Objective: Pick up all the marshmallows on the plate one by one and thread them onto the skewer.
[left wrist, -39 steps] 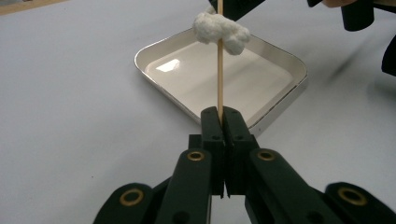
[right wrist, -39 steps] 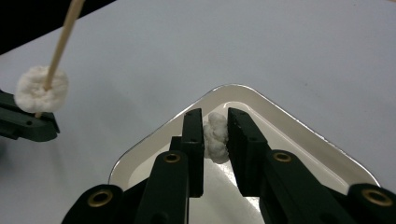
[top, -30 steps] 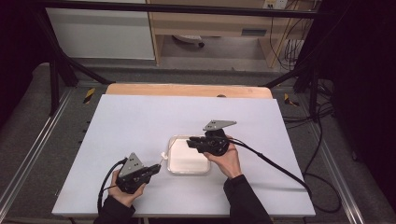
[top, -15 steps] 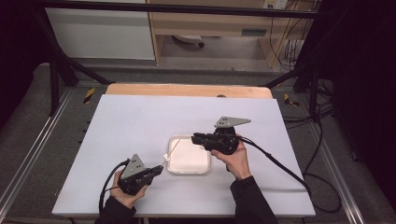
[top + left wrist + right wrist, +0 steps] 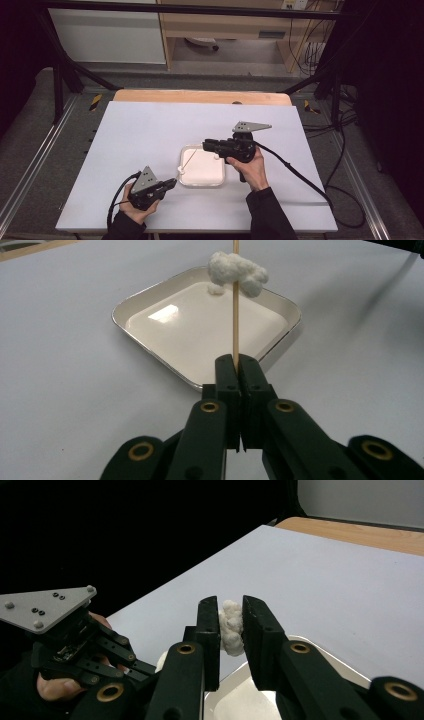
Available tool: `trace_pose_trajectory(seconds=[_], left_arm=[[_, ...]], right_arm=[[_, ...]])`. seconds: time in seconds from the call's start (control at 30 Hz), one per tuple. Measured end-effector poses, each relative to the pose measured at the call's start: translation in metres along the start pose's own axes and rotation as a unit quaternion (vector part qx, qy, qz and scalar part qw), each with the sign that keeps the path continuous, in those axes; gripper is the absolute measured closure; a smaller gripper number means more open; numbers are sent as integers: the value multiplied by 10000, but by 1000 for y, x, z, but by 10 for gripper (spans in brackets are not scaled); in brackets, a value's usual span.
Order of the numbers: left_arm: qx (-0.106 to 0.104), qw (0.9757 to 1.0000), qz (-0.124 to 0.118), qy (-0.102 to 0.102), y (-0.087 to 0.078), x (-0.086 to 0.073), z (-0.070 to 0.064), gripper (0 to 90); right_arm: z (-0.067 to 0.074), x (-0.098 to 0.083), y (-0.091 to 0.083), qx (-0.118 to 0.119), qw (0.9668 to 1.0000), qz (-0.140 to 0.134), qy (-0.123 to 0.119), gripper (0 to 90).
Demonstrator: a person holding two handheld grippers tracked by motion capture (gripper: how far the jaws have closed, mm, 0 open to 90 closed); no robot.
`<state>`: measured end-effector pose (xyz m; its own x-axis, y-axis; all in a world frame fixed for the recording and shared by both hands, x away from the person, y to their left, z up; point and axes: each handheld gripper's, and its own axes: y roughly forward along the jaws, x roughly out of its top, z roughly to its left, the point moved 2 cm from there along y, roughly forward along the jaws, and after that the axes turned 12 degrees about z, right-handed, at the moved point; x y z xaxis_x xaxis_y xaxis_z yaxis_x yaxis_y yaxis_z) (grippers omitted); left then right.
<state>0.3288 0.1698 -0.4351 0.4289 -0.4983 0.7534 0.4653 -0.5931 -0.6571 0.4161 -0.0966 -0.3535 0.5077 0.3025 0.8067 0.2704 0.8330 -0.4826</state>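
Observation:
My left gripper (image 5: 171, 182) (image 5: 234, 362) is shut on the lower end of a thin wooden skewer (image 5: 234, 320) (image 5: 189, 160). The skewer slants up over a square white tray (image 5: 212, 176) (image 5: 165, 335). A white fluffy lump (image 5: 236, 271) (image 5: 181, 171) is stuck on the skewer above the tray's near-left corner. My right gripper (image 5: 206, 145) (image 5: 231, 607) hovers over the tray's far edge, pointing left. It is shut on a second white fluffy lump (image 5: 231, 625), squeezed between its pads.
The tray lies in the middle of a white table top (image 5: 150, 130). A wooden strip (image 5: 200, 96) runs along the far edge. Cables trail from both grippers over the table's near side. A metal frame and dark floor surround the table.
My right gripper has lifted a little and drifted right with the white lump between its jaws. The left gripper and skewer have stayed where they were.

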Motion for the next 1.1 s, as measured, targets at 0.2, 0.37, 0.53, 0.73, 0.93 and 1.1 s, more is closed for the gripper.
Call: trace_pose_trajectory(seconds=[0.2, 0.37, 0.53, 0.73, 0.93, 1.1], left_arm=[[8, 10000, 5, 4, 0, 0, -1, 889], [5, 10000, 2, 9, 0, 0, -1, 889], [6, 10000, -12, 13, 0, 0, -1, 889], [-5, 10000, -30, 63, 0, 0, -1, 889], [9, 9998, -70, 180, 0, 0, -1, 889], [37, 9999, 47, 146, -1, -2, -2, 890]], right_arm=[[2, 1, 7, 139, 9999, 22, 20, 785], [1, 0, 11, 186, 9998, 67, 46, 785], [1, -1, 13, 218, 9997, 93, 64, 785], [0, -1, 14, 294, 9994, 110, 125, 784], [-1, -2, 17, 428, 9988, 152, 177, 785], [-1, -4, 19, 479, 9985, 196, 199, 793]])
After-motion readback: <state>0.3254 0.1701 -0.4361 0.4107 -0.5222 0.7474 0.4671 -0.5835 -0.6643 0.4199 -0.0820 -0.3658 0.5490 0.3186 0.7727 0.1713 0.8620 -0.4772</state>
